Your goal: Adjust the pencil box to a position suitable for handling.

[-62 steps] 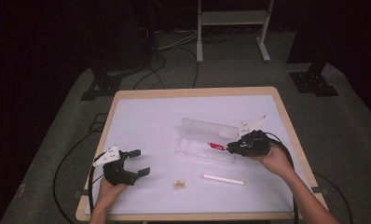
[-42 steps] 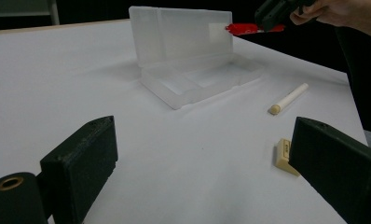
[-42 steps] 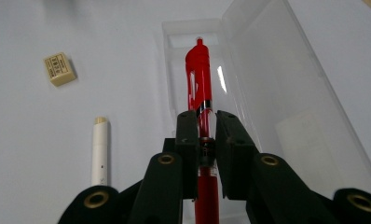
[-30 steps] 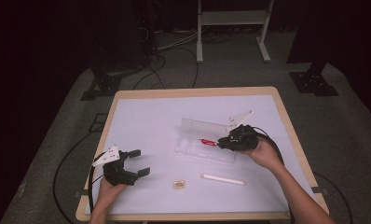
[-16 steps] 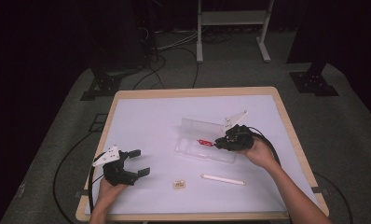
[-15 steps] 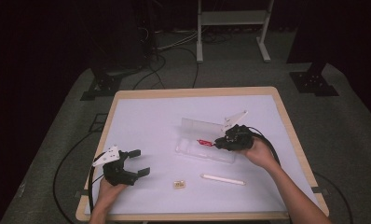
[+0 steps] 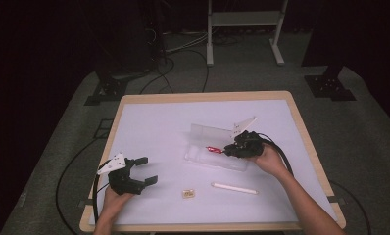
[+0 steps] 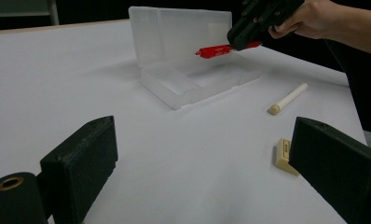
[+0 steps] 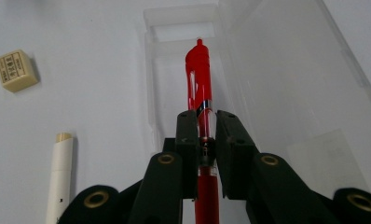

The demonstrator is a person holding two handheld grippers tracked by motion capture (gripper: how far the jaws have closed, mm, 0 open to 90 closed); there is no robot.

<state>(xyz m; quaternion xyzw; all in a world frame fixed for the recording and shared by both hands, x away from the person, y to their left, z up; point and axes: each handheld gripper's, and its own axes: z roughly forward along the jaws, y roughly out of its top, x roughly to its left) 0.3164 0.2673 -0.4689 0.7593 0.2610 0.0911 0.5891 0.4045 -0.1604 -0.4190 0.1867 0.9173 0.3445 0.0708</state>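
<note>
**Red pen carried over the open case**

The right gripper (image 7: 226, 151) has travelled left across the table — from beside the near right end of the clear plastic case (image 7: 217, 159) to a spot above its tray. The red pen (image 7: 214, 149) clamped in its jaws has come along, its free end now hanging over the tray's middle rather than over the right end. The right hand (image 7: 266, 159) and forearm have followed — reaching further in from the table's right edge.
</note>
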